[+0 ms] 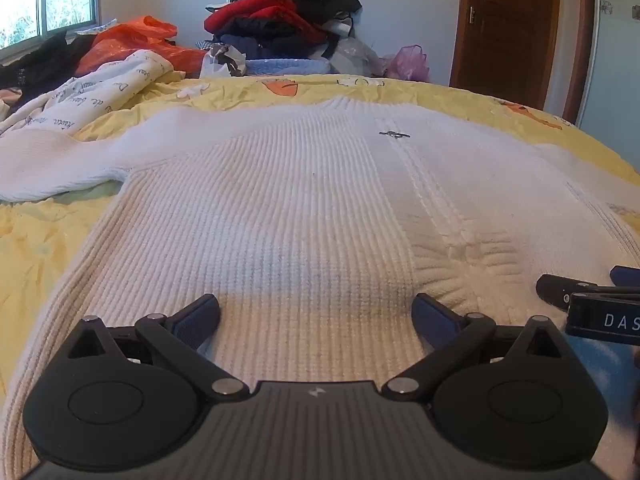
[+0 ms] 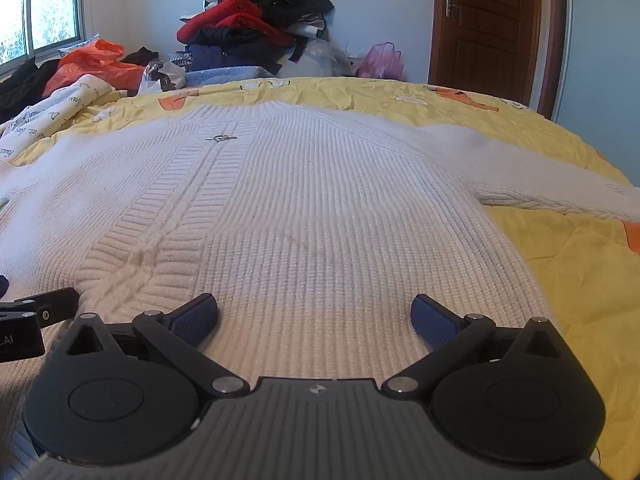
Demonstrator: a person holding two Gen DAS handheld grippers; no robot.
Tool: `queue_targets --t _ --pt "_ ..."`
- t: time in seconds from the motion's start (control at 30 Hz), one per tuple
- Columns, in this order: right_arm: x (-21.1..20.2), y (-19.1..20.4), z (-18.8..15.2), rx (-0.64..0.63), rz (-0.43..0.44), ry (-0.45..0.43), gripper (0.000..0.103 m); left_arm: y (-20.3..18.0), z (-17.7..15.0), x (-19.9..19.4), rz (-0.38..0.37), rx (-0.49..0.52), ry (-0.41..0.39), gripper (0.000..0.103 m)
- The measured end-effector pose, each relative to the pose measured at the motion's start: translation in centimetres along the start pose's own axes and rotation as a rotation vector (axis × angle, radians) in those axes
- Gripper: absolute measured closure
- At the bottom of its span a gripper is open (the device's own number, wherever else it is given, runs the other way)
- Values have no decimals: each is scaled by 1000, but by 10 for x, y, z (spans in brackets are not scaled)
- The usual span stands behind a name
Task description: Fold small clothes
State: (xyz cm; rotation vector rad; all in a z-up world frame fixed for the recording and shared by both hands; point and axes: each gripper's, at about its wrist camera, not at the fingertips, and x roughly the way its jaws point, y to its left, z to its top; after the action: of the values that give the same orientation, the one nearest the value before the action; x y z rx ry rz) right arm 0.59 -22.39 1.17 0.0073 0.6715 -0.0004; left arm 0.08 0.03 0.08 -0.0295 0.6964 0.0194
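Note:
A white ribbed knit sweater (image 1: 280, 208) lies spread flat on the yellow bedspread (image 1: 36, 240), collar far from me, a small metal zipper pull (image 1: 395, 134) on its front seam. It also shows in the right wrist view (image 2: 320, 220). My left gripper (image 1: 316, 316) is open and empty, low over the sweater's near hem on the left half. My right gripper (image 2: 314, 316) is open and empty over the hem's right half. Each gripper sees the other at its side: the right one (image 1: 592, 300) and the left one (image 2: 36, 312).
A sleeve (image 1: 52, 168) stretches left, the other sleeve (image 2: 560, 188) right. A white printed cloth (image 1: 92, 96) and an orange bag (image 1: 136, 40) lie at far left. A clothes pile (image 1: 280, 20) stands behind the bed. A brown door (image 2: 488, 24) is at the right.

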Motion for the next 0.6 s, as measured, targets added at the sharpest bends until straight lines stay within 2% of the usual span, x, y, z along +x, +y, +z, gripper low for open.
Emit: queue_targets --t 0.23,0.6 --pt "0 0 0 2 1 -2 0 -7 5 2 31 3 22 0" --pt "0 0 -1 0 -2 -1 0 -7 0 2 33 10 4 0"
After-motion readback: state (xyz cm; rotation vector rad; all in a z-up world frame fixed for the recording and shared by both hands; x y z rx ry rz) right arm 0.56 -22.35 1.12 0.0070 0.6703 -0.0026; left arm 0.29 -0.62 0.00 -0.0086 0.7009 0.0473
